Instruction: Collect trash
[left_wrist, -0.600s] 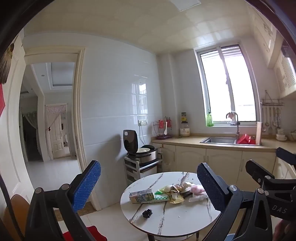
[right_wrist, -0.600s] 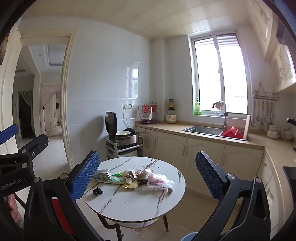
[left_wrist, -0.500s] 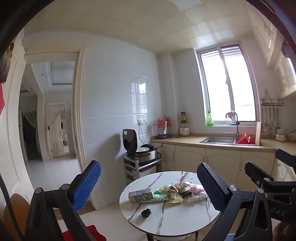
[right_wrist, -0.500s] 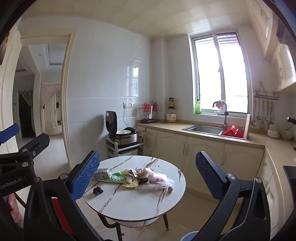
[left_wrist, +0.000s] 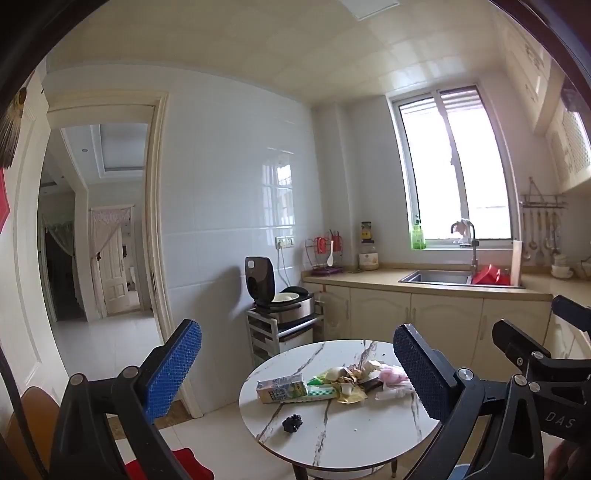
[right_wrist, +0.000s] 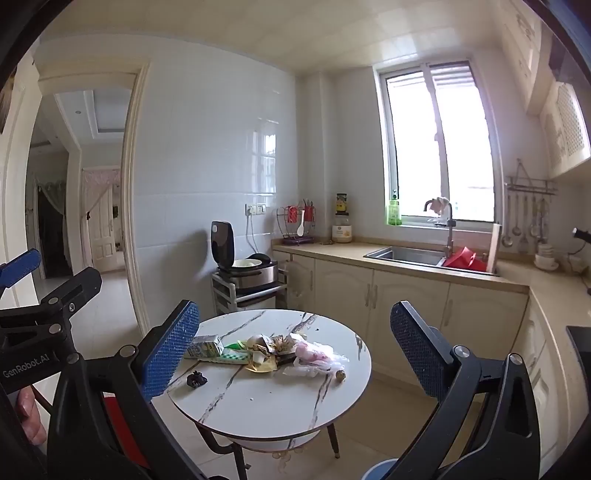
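Observation:
A pile of trash (left_wrist: 343, 380) (right_wrist: 269, 349) lies on a round marble-top table (left_wrist: 354, 435) (right_wrist: 273, 406): a drink carton (left_wrist: 281, 387) (right_wrist: 205, 345), green wrappers, crumpled paper, a pink-and-clear plastic bag (right_wrist: 314, 356). A small black scrap (left_wrist: 292, 423) (right_wrist: 196, 379) sits apart at the front left. My left gripper (left_wrist: 297, 363) and my right gripper (right_wrist: 295, 349) are both open, held well short of the table, nothing between the blue pads. Each gripper shows at the edge of the other's view.
A rice cooker (right_wrist: 245, 269) stands on a small cart behind the table. A counter with a sink (right_wrist: 410, 254) runs along the right wall. A blue bin rim (right_wrist: 380, 470) shows at the bottom right. A doorway (left_wrist: 99, 229) opens on the left.
Both views have drifted very slightly; the table and trash sit a touch lower and more to the left in the left wrist view. Both grippers stay open.

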